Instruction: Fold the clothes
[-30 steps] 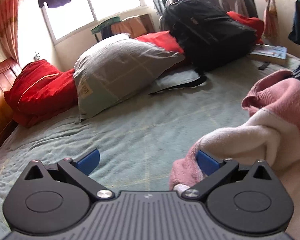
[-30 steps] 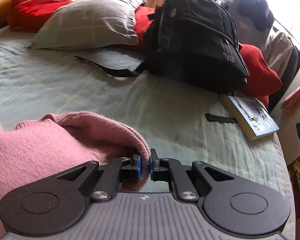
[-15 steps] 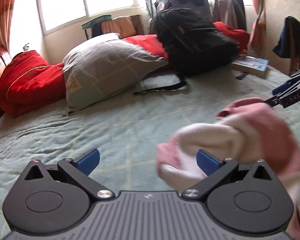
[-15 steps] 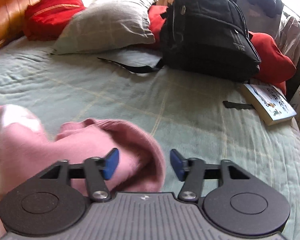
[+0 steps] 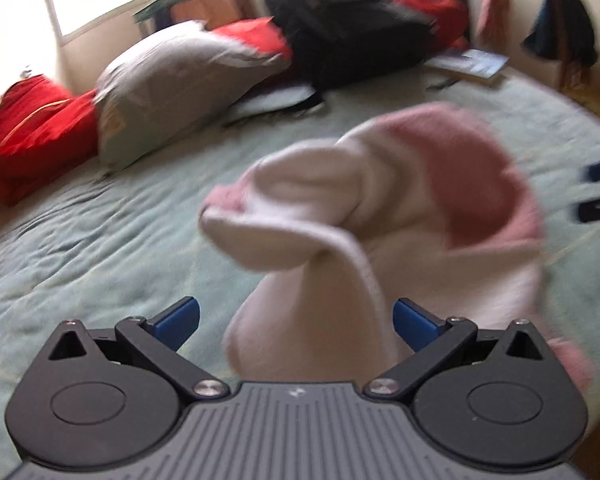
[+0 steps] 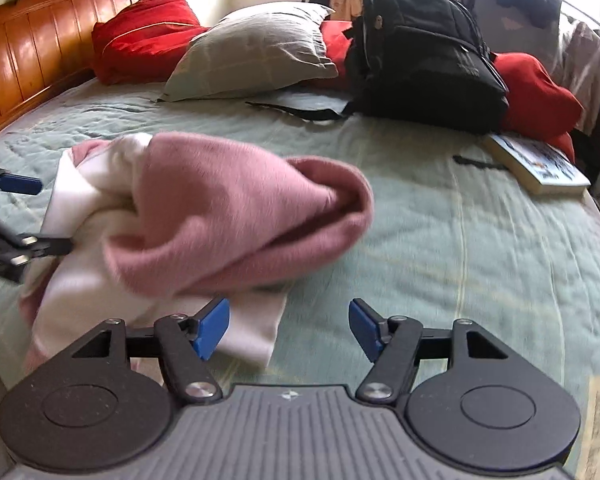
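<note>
A pink and white fleecy garment (image 6: 220, 216) lies bunched in a heap on the green bedspread (image 6: 440, 240). In the left wrist view the garment (image 5: 380, 200) is blurred, and a white fold of it rises between the wide-apart blue pads of my left gripper (image 5: 296, 320), which do not press on it. My right gripper (image 6: 288, 326) has its jaws opening, with only bedspread between them; the garment's white edge lies just beside the left pad. Each gripper shows in the other's view: the left gripper (image 6: 44, 214) at the heap's left side, the right gripper (image 5: 598, 190) at its right.
A grey pillow (image 6: 256, 52), red cushions (image 6: 148, 32) and a black backpack (image 6: 428, 60) with a loose strap line the far side of the bed. A book (image 6: 540, 164) lies at the right edge. A wooden headboard (image 6: 32, 48) stands at the left.
My right gripper went from shut on the pink garment to open and drew back from it. The garment dropped into a heap. The left gripper shifted, so the cloth now sits between its jaws.
</note>
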Demonstrator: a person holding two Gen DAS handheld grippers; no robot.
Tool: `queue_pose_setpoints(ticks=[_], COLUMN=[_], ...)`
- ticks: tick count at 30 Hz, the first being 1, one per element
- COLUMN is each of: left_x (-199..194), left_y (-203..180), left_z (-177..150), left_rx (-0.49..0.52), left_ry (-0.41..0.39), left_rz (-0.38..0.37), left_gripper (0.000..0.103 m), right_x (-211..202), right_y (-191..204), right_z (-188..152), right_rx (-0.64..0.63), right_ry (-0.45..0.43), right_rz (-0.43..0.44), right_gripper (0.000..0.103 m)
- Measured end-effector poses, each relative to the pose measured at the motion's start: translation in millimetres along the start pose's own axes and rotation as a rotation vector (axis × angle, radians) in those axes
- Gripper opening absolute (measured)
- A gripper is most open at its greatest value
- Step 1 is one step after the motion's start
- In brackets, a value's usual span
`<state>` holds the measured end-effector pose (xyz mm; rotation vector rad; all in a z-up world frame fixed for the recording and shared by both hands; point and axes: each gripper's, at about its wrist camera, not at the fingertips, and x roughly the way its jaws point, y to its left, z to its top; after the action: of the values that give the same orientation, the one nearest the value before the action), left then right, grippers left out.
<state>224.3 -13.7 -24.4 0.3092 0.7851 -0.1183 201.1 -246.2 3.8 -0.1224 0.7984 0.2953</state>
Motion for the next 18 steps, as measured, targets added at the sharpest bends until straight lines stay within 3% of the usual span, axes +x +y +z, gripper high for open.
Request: queue_pose_setpoints(ticks=[6,10,13,18], left_x=[8,11,26,42], left_y=[13,23,27,34], left_z=[-7,-5,-6,-9], left_rx=[0.018,0.003,0.044,-0.010], left_ry=[0.018,0.019,0.032,0.086], left_rz=[0.139,0.172,0.241,0.181], left_gripper=[0.103,0.103,0.103,0.103], right_x=[-15,-15,-11,-6], right_y=[4,10,22,38], right_z=[-29,-36,-38,-40], right_rx=[0.024,0.053,0.069,0.088], right_ry=[-0.011,-0.017,-0.012,-0.014], right_rz=[-0.054,-0.032,0.005,0.053], right_gripper=[0.078,0.082,0.085,0.086])
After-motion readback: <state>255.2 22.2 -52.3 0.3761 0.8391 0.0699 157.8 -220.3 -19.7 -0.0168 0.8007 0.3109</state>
